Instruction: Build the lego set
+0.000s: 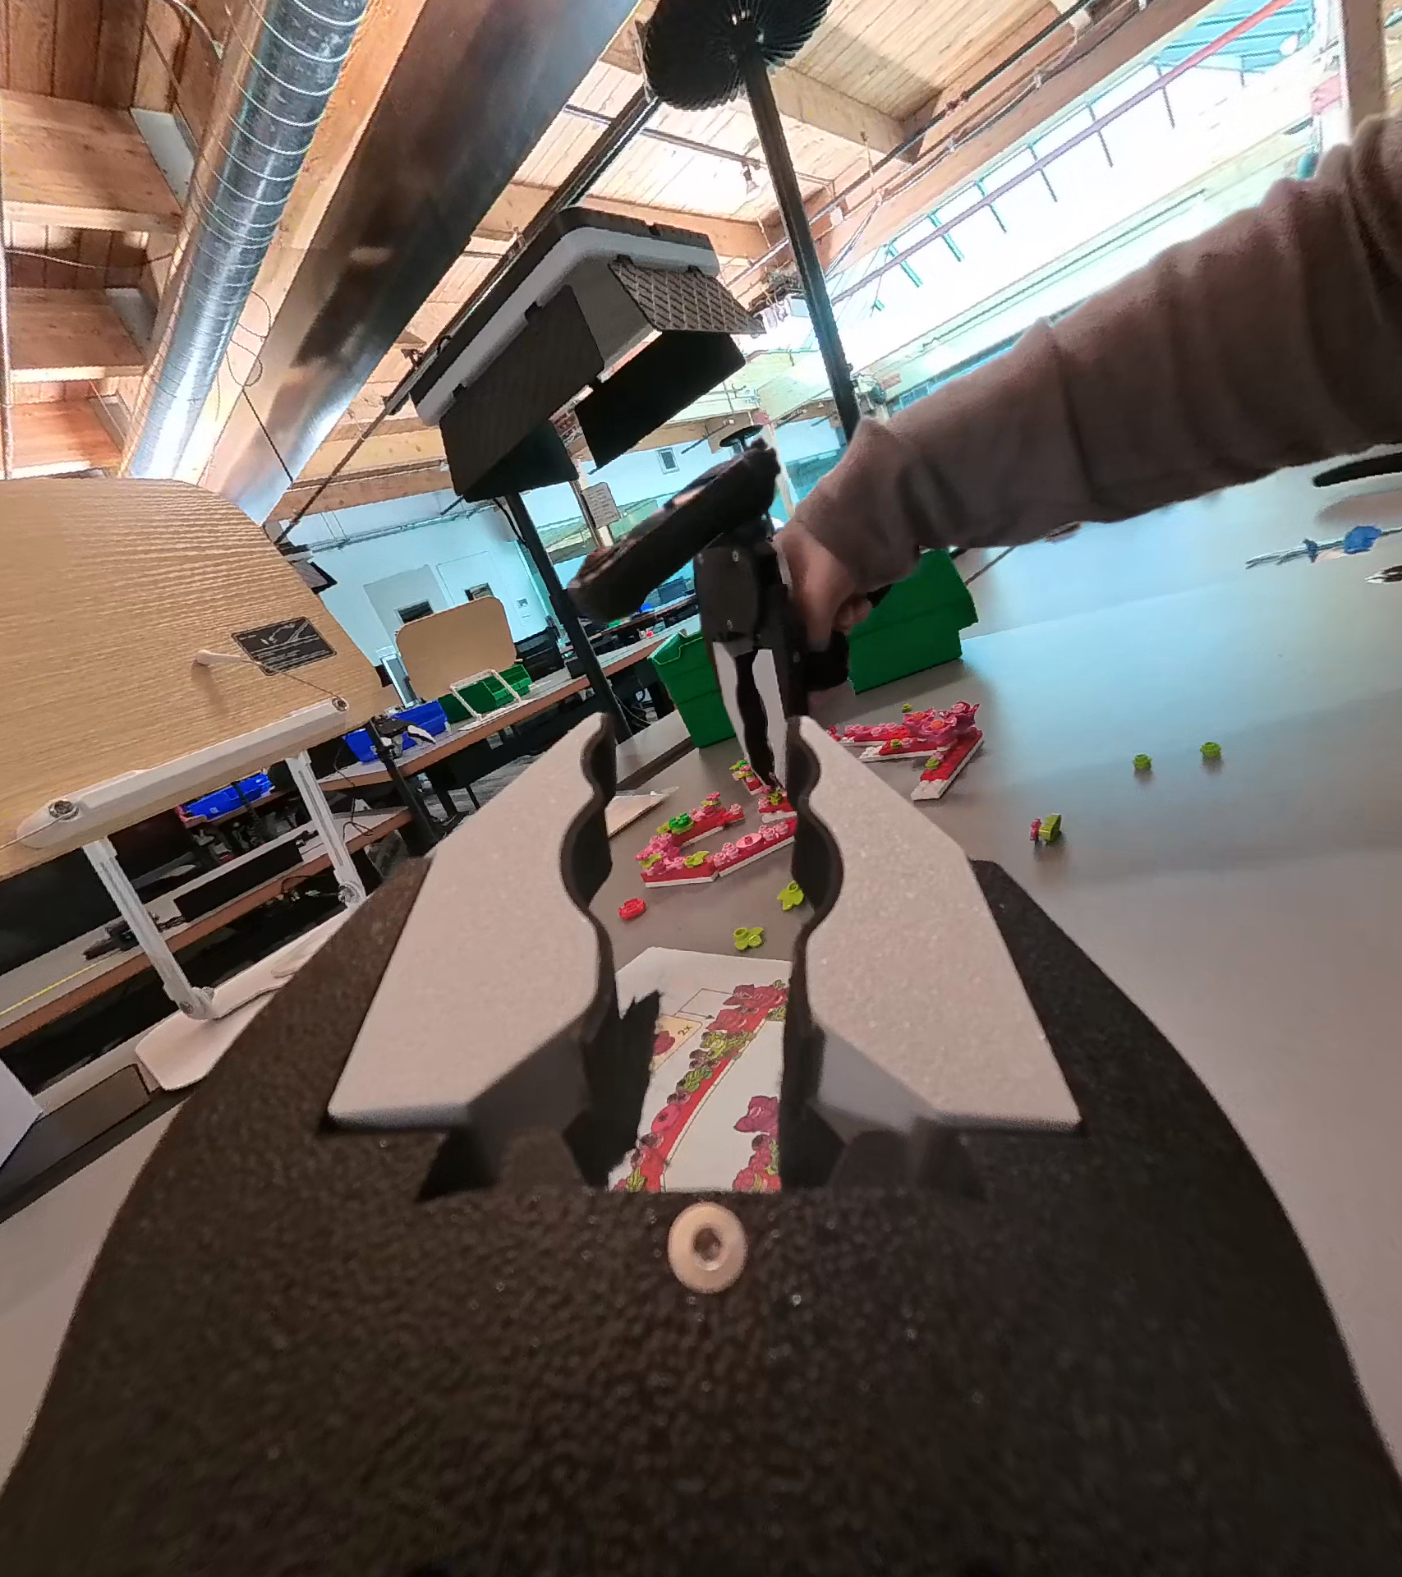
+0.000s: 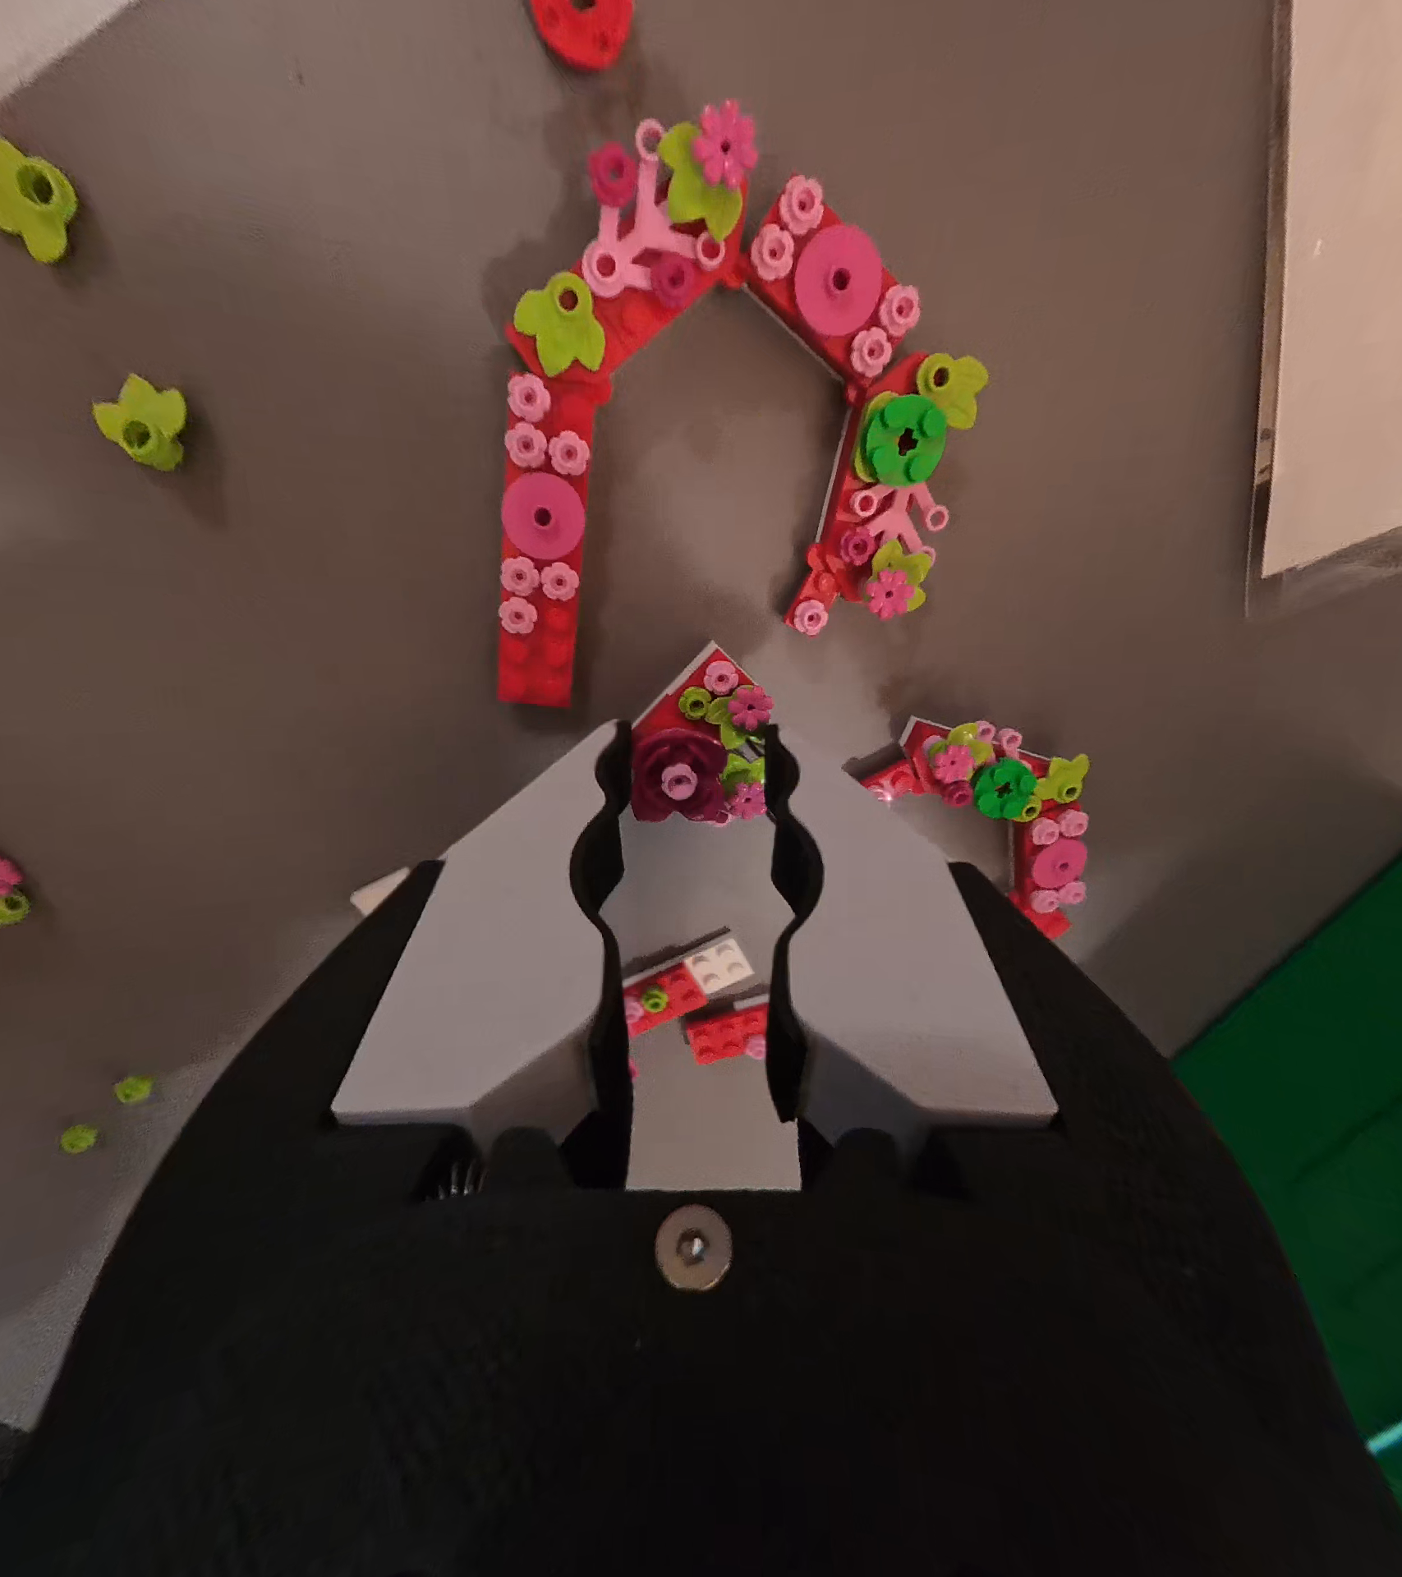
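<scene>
In the right wrist view my right gripper [image 2: 693, 751] points down at the grey table, shut on a small red lego segment [image 2: 680, 781] with a dark red rose, pink flowers and lime leaves. Beyond it lies an arch-shaped chain of flowered red segments [image 2: 544, 512], and another flowered segment [image 2: 1013, 794] lies to the right. My left gripper [image 1: 701, 734] is open and empty, held above the instruction booklet [image 1: 723, 1067]. The left wrist view shows the right gripper [image 1: 757, 751] in a person's hand over the red segments [image 1: 697, 845].
Loose lime leaf pieces [image 2: 23, 196] and small lime studs [image 2: 132, 1088] lie to the left. Red and white plates [image 2: 714, 981] lie under the right gripper. Green bins [image 1: 910, 631] stand behind the build. A tilted wooden board on a white stand [image 1: 83, 666] is at the left. Spacing between my two grippers at the tips: around 30 cm.
</scene>
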`<state>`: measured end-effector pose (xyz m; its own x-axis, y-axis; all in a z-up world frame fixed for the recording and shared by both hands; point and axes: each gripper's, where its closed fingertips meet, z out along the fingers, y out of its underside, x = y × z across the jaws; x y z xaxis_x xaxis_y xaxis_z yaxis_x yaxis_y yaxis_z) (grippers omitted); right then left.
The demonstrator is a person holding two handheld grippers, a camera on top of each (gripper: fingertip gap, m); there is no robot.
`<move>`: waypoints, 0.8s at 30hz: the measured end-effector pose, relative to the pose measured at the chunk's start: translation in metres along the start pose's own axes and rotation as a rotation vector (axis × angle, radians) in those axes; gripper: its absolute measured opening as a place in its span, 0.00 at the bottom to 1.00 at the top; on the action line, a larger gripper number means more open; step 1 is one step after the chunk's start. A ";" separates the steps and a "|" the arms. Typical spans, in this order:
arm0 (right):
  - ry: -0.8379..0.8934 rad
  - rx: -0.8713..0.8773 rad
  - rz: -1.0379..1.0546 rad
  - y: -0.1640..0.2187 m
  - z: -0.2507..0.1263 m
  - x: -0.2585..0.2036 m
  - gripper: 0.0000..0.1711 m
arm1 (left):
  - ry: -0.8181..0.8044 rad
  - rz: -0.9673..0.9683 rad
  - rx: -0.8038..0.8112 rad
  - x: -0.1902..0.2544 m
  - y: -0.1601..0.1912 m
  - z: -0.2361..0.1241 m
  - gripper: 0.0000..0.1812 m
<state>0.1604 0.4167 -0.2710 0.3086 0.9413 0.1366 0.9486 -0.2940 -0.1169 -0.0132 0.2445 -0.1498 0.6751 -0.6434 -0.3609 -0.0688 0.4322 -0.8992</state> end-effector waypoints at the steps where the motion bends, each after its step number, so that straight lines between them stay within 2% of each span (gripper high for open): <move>1: -0.003 -0.016 -0.025 0.001 0.000 0.002 0.20 | 0.001 0.000 0.000 0.000 0.000 0.000 0.20; 12: -0.010 -0.050 -0.305 0.000 0.004 0.020 0.17 | 0.005 -0.012 -0.004 0.000 0.001 0.001 0.20; 24: 0.025 -0.042 -0.364 -0.008 0.008 0.035 0.18 | 0.008 -0.021 -0.004 0.000 0.002 0.002 0.20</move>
<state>0.1634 0.4535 -0.2728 -0.0488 0.9814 0.1858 0.9985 0.0526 -0.0156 -0.0123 0.2462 -0.1507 0.6702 -0.6574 -0.3444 -0.0580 0.4163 -0.9074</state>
